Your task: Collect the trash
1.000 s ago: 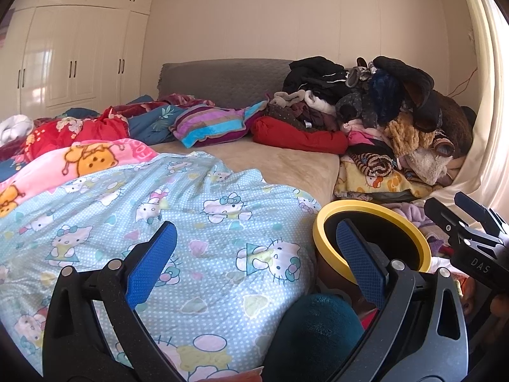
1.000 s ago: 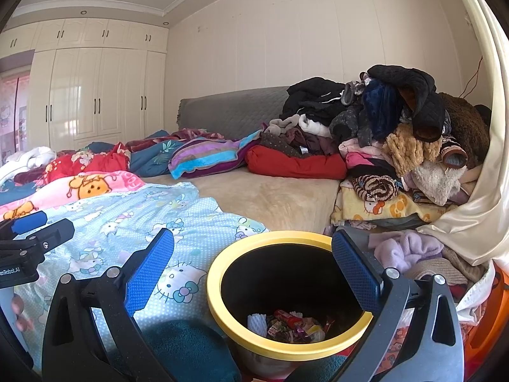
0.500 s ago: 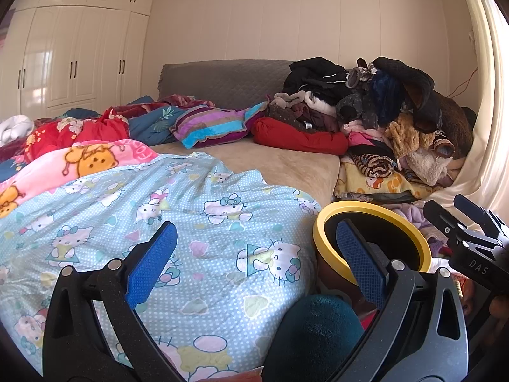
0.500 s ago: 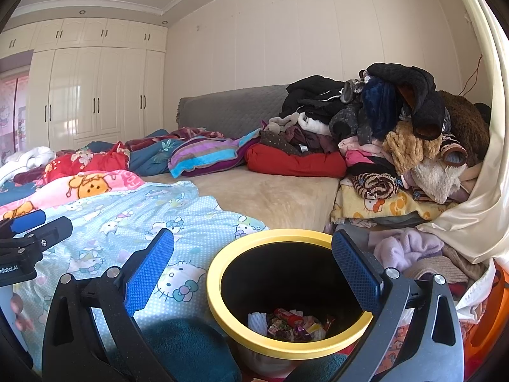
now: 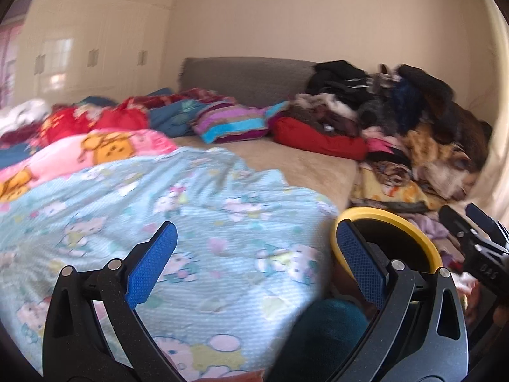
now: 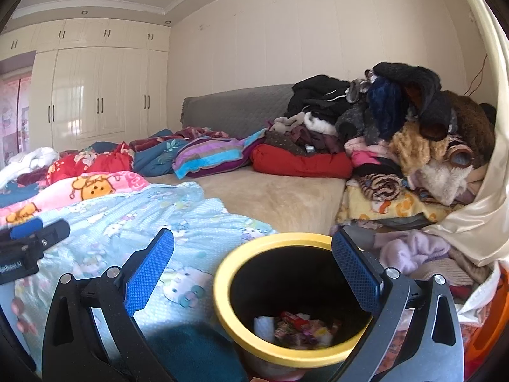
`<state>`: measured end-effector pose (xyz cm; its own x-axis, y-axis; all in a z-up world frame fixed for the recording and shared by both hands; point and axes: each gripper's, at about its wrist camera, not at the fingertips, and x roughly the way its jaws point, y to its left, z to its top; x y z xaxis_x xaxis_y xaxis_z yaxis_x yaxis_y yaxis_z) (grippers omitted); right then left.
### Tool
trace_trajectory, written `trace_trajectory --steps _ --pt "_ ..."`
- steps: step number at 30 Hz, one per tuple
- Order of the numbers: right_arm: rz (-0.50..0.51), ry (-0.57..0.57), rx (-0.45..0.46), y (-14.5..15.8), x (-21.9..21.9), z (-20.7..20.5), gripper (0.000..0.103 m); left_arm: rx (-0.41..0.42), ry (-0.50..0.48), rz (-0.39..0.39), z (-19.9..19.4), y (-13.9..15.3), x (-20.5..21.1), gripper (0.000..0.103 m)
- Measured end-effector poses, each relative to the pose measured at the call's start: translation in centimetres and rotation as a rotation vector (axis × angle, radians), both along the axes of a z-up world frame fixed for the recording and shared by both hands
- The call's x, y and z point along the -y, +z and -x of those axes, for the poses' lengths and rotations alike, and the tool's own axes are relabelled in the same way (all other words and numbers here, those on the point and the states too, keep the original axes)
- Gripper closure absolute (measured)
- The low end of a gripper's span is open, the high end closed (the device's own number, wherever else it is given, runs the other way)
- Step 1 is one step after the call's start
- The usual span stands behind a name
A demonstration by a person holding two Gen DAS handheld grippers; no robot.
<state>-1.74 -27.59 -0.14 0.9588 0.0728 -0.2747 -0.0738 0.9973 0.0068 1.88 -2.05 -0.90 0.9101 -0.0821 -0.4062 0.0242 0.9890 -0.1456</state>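
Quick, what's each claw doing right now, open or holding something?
Left claw: open, holding nothing.
Right claw: open, holding nothing.

Bin (image 6: pixel 222 289) mouth unobstructed; clothes pile (image 6: pixel 397 133) crowds right; blanket (image 5: pixel 159 210) flat left.

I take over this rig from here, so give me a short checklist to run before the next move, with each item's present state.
1. Left gripper empty, jaws apart: ok.
2. Right gripper empty, jaws apart: ok.
3. Black bin with the yellow rim upright, mouth unobstructed: ok.
4. Room left in the bin: ok; the colourful wrappers only cover its bottom.
5. Next piece of trash located: not ok; none shows on the light blue cartoon-print blanket or the beige bed sheet.
6. Left wrist view sharp enough to search: not ok; it is blurred.
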Motion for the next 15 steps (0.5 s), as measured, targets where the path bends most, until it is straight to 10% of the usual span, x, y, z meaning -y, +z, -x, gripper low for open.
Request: trace_trajectory --steps 7,15 --pt "-0.126 0.209 -0.084 1.3 -10.5 -5.2 0.006 -0.096 0.308 0.069 -0.8 -1.3 -11.5 0.011" --pt "0.063 0.706 -0.539 -6.9 -37.5 -9.6 0.006 -0.351 0.831 0.036 -1.1 -6.9 -32.6 0.011"
